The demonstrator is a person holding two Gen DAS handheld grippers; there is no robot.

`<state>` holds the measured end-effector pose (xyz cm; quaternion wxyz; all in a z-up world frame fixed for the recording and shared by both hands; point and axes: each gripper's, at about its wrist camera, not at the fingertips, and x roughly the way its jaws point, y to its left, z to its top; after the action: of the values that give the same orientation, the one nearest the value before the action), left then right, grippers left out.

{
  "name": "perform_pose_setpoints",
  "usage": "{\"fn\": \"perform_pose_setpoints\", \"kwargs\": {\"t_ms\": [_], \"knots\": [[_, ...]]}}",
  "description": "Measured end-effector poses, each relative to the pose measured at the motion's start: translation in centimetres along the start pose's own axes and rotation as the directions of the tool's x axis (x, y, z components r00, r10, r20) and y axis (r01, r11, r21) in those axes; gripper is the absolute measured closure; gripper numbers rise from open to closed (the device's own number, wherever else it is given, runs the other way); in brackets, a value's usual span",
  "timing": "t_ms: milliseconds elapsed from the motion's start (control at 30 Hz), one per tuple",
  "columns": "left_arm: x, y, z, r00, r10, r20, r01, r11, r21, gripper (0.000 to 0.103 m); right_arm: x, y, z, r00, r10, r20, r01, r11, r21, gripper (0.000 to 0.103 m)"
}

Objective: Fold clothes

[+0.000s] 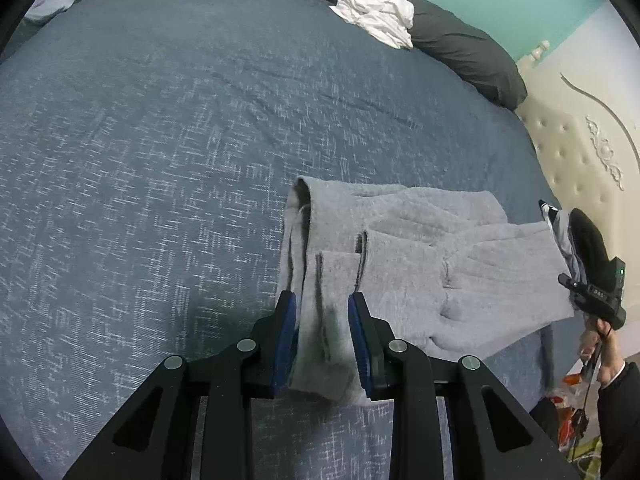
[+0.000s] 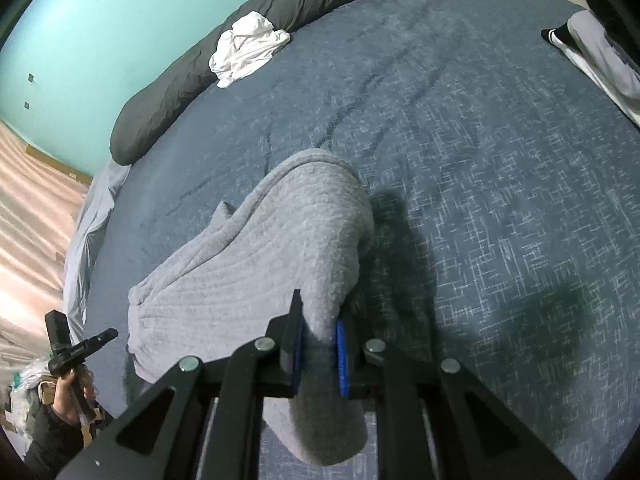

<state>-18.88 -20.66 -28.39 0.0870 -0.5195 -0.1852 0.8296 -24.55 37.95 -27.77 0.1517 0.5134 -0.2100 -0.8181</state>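
Note:
A grey fleece garment [image 1: 420,248] lies partly folded on the blue bedspread [image 1: 160,140]. In the left wrist view my left gripper [image 1: 322,312] is shut on one end of it, with several folded layers pinched between the blue pads. The right wrist view shows my right gripper [image 2: 318,332] shut on the other end of the grey garment [image 2: 260,264]. That end is lifted off the bed, and the cloth arches away from the jaws and casts a shadow. Each view catches the other hand [image 1: 600,344] [image 2: 70,396] holding its gripper handle at the frame's edge.
A crumpled white garment [image 1: 376,12] [image 2: 244,50] lies at the far side against a dark rolled duvet [image 1: 460,44]. A cream tufted headboard [image 1: 580,152] stands on the right. Folded grey, white and black clothes [image 2: 592,48] lie at the bed's corner. Clutter [image 2: 24,392] covers the floor.

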Motion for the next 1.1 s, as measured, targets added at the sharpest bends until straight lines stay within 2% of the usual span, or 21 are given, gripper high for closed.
{"fn": "perform_pose_setpoints", "kwargs": {"t_ms": [133,300,500,667,767,967,1100], "knots": [[-1.4,0.6,-0.1,1.000,-0.001,0.015,0.002,1.000,-0.001,0.073,-1.5,3.1,0.6,1.000,-0.009,0.003,0.009,0.999,-0.053,0.091],[-3.7,1.6,-0.3,0.998,-0.015,0.061,0.016,1.000,-0.021,0.073,-3.5,9.3,1.3,1.000,0.009,0.004,-0.008,0.991,-0.136,0.091],[-6.8,3.2,-1.4,0.994,-0.047,0.103,0.051,0.998,-0.045,0.073,-2.7,19.7,0.7,0.999,0.045,-0.022,-0.050,0.958,-0.282,0.091],[-8.8,4.3,-2.1,0.991,-0.048,0.128,0.055,0.997,-0.053,0.073,0.8,28.3,-1.3,0.997,0.025,-0.068,-0.052,0.906,-0.420,0.090],[-9.5,4.9,-2.6,0.989,-0.048,0.139,0.056,0.997,-0.055,0.073,4.4,33.0,-3.3,0.994,0.012,-0.111,-0.065,0.870,-0.489,0.090],[-9.7,6.0,-3.3,0.990,-0.042,0.133,0.050,0.997,-0.056,0.073,11.8,37.9,-7.7,0.976,-0.032,-0.214,-0.096,0.820,-0.564,0.090],[-9.5,6.8,-3.4,0.991,-0.044,0.127,0.053,0.996,-0.066,0.073,15.8,38.6,-9.9,0.961,-0.045,-0.272,-0.122,0.814,-0.568,0.089]]}}
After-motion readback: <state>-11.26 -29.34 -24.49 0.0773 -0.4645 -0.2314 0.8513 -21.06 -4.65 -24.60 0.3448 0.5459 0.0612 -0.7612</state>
